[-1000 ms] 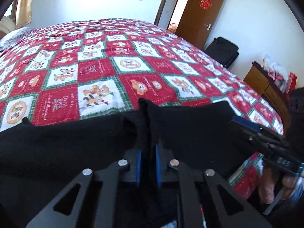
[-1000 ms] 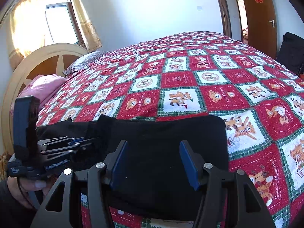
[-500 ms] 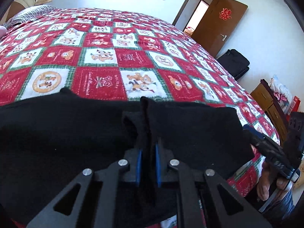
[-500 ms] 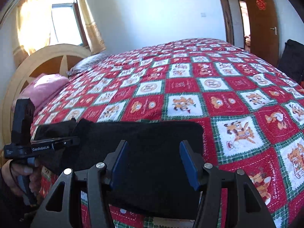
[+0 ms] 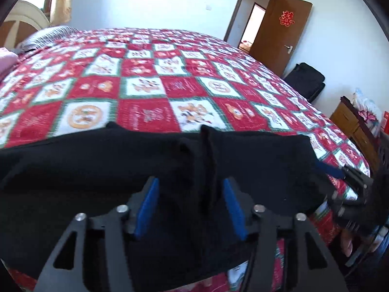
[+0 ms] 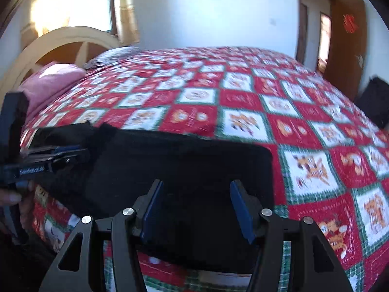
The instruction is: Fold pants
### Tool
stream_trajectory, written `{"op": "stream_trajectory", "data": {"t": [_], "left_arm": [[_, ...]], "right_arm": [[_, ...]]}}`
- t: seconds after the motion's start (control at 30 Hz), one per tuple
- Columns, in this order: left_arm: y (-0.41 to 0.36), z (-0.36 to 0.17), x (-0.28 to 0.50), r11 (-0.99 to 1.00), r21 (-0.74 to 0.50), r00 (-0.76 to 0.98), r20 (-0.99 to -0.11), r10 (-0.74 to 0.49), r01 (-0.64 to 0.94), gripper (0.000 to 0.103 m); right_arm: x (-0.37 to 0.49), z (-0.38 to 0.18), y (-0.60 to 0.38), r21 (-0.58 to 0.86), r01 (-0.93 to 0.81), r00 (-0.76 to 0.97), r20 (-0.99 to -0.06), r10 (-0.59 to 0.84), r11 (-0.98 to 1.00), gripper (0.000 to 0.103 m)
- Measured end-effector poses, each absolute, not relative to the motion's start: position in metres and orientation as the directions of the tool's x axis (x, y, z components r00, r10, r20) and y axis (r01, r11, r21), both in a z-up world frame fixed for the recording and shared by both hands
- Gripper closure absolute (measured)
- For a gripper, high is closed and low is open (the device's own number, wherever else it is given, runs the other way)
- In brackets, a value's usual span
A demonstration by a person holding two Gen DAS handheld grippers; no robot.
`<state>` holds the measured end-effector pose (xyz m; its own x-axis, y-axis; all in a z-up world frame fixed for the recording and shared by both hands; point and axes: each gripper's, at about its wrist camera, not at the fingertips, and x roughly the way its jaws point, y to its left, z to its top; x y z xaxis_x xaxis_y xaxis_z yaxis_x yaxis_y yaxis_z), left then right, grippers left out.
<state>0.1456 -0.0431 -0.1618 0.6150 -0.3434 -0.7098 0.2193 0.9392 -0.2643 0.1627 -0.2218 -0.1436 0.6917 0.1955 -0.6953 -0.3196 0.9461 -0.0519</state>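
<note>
Item: black pants (image 5: 121,170), being laid across the near edge of the bed (image 5: 158,77), at 6 o'clock in both wrist views; a raised ridge of cloth (image 5: 206,150) is being seen running toward 12 o'clock between the left pads

Left gripper (image 5: 189,206): being held wide, blue pads (image 5: 148,206) standing apart on either side of the ridge, nothing being clamped; also being seen at 9 o'clock in the right wrist view (image 6: 60,154), over the pants' left end

Right gripper (image 6: 198,209): being held wide over the pants' right portion (image 6: 182,170), nothing being gripped; partly being seen at 4 o'clock in the left wrist view

Surroundings: red-and-white patchwork quilt (image 6: 304,133) being spread over the bed; pink pillow (image 6: 48,85) at 10 o'clock; brown door (image 5: 282,36) at 1 o'clock, standing open
</note>
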Motion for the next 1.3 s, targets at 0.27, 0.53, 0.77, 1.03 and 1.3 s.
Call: {"op": "stream_trajectory", "data": {"t": [0.27,0.53,0.77,1.03,1.3], "left_arm": [[-0.006,-0.155,0.137,0.974,-0.155,0.658,-0.719,-0.224,0.162,0.04],[0.037,-0.154,0.133,0.99,-0.117,0.669,-0.729,-0.143,0.083,0.039],[0.067,-0.153,0.127,0.996,-0.081,0.681,-0.727,-0.081,0.031,0.029],[0.097,-0.156,0.123,0.997,-0.073,0.684,-0.729,-0.029,-0.035,0.027],[0.139,-0.156,0.119,0.987,0.057,0.694,-0.705,0.148,-0.153,0.023]], "right_arm": [[0.162,-0.159,-0.206,-0.076,-0.344,0.644,-0.745,0.176,0.936,0.041],[0.165,-0.14,-0.147,-0.068,-0.413,0.678,-0.688,0.257,0.908,0.041],[0.172,-0.162,-0.084,-0.025,-0.527,0.594,-0.726,0.347,0.849,0.041],[0.164,-0.174,-0.077,-0.075,-0.542,0.608,-0.722,0.329,0.837,0.04],[0.152,-0.18,-0.07,-0.135,-0.575,0.612,-0.725,0.315,0.807,0.037]]}}
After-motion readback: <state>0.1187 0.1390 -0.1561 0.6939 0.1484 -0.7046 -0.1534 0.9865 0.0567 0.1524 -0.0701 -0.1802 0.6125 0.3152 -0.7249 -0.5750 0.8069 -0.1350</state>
